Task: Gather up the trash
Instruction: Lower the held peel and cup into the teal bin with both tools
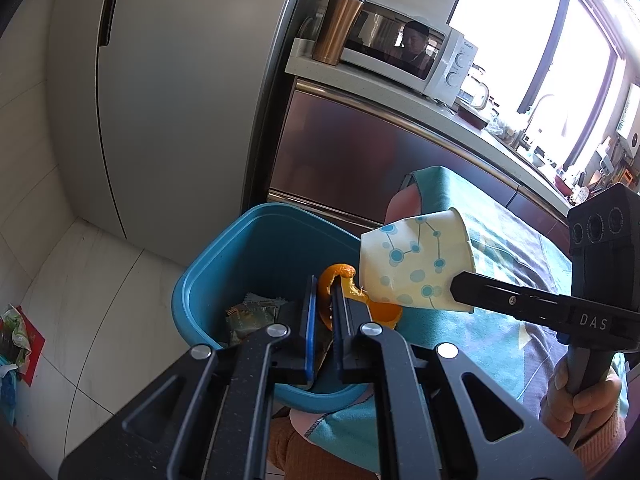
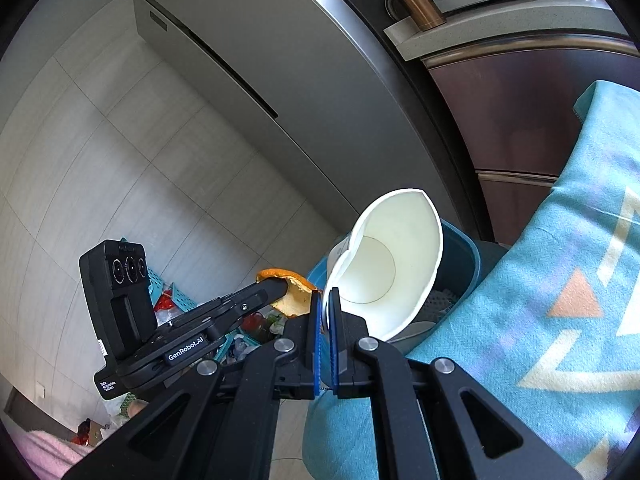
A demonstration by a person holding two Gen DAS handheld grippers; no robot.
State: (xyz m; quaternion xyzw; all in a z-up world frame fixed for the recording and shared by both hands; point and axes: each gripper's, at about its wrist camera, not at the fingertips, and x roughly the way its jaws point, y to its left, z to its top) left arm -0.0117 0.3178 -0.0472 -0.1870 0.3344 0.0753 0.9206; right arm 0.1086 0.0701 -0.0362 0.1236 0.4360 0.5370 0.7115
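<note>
Left gripper (image 1: 325, 300) fingers pinch orange peel (image 1: 340, 276) over blue trash bin (image 1: 224, 264). Right gripper (image 2: 325, 312) fingers clamp paper cup (image 2: 384, 264) rim, cup beside bin. Tiled floor (image 1: 100, 300), grey fridge (image 1: 172, 80), microwave (image 1: 404, 56) on counter (image 1: 360, 84).

both wrist cams close, share bin (image 1: 224, 264).

Home kitchen, we judge. We see tall grey fridge (image 1: 160, 92), white microwave (image 1: 404, 54) on pale countertop (image 1: 384, 92) with copper travel mug (image 1: 338, 26) beside it, faucet (image 1: 538, 114) under bright window (image 1: 532, 28) (counter there crowded with small items, too blurred to name). Tiled floor (image 1: 100, 292), blue waste bin (image 1: 248, 256).
</note>
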